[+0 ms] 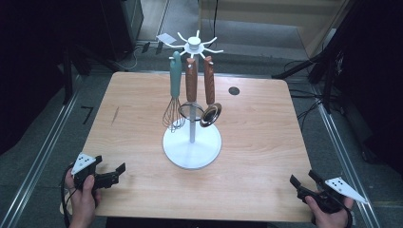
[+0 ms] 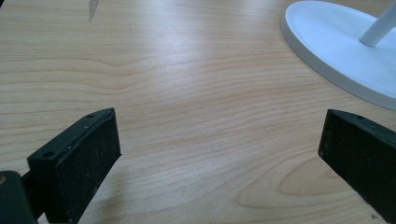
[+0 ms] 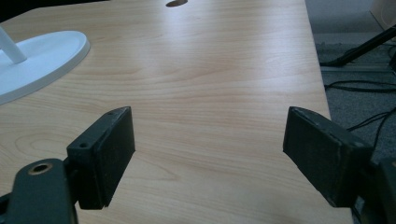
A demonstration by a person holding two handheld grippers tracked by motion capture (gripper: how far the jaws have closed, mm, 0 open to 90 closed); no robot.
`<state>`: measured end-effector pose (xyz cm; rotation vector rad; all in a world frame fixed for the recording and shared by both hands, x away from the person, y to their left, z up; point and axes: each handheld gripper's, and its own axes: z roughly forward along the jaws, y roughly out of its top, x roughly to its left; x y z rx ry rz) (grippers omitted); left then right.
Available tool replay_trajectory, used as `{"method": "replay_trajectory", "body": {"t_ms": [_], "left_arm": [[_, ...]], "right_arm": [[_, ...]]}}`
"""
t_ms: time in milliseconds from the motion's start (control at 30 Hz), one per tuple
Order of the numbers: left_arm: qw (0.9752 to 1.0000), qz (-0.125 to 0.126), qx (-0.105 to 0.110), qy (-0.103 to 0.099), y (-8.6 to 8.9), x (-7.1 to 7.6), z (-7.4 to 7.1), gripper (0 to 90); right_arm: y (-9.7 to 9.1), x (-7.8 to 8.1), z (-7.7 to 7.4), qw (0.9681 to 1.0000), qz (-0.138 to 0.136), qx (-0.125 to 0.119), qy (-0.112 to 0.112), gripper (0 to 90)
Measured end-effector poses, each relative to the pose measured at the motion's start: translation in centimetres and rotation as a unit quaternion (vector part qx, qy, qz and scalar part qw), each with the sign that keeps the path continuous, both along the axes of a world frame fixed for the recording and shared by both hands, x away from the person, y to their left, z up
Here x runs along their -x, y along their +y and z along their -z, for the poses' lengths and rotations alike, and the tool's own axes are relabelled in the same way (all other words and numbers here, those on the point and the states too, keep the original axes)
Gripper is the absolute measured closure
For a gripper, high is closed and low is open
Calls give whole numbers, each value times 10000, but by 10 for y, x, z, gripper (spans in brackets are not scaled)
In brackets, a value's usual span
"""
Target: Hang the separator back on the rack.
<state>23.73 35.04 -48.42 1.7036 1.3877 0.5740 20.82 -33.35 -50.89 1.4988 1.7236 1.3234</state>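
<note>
A white utensil stand is standing at the middle of the wooden table, its round base sitting a little toward the near edge. Three utensils are hanging from the hooked arms at its top, handles up, so each one is dangling free of the tabletop and can be lifted off upward: a whisk with a teal handle on the left, a wooden-handled strainer or skimmer in the middle, and a wooden-handled ladle on the right, its shiny bowl resting close against the pole.

The left gripper is waiting at the near left corner of the table, jaws spread wide and gripping nothing; in the left gripper view bare wood is lying between its pads, with the stand's base ahead to the right. The right gripper is waiting at the near right corner, likewise wide open and empty, pointing in toward the stand. Both look parked, well apart from the utensils.

No brand, label or readable writing is showing on the stand or the utensils.
</note>
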Motion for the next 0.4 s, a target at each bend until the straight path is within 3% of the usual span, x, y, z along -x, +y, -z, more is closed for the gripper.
{"method": "replay_trajectory", "body": {"t_ms": [233, 400], "left_arm": [[10000, 0, -4, -12, 0, 0, 0, 0], [10000, 46, -19, -6, -2, -1, 0, 0]], "right_arm": [[-7, 1, 2, 10000, 73, -41, -32, 180], [-5, 0, 1, 9996, 223, 158, -5, 182]]}}
